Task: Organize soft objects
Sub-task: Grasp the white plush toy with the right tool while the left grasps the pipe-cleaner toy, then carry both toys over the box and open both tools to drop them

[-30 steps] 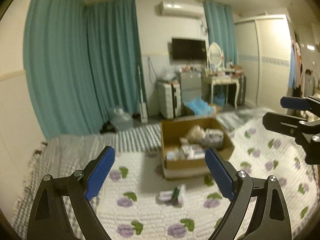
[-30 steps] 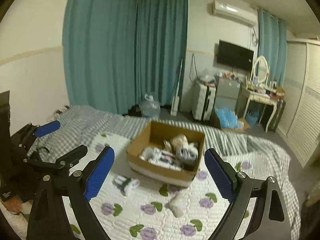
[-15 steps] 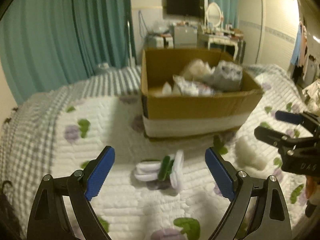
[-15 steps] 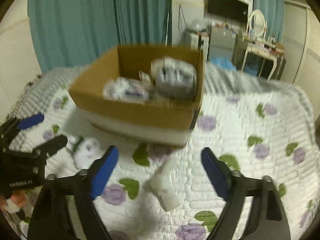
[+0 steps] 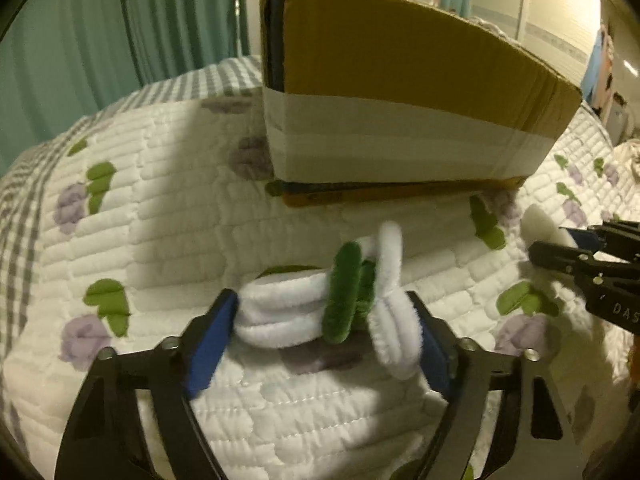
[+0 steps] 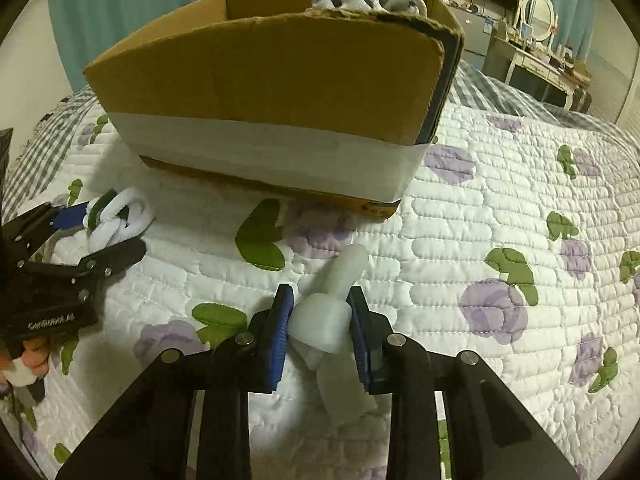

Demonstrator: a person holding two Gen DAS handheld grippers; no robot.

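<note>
Plush chain (image 5: 328, 308) between left tongs (image 5: 326, 332)

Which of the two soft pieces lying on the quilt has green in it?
The looped chenille bundle between the left tool's pads: white loops bound by green ones. The piece in the right tool is plain white.

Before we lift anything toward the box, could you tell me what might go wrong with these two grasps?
1. The left gripper touches the white and green plush chain only at its ends; the loose loops could sag or slip out when lifted.
2. The right gripper pinches the white sock mid-length, so its free ends may drag on the quilt.
3. The cardboard box wall stands tall just ahead, and something already peeks above its rim; a low carry could catch the edge.
</note>
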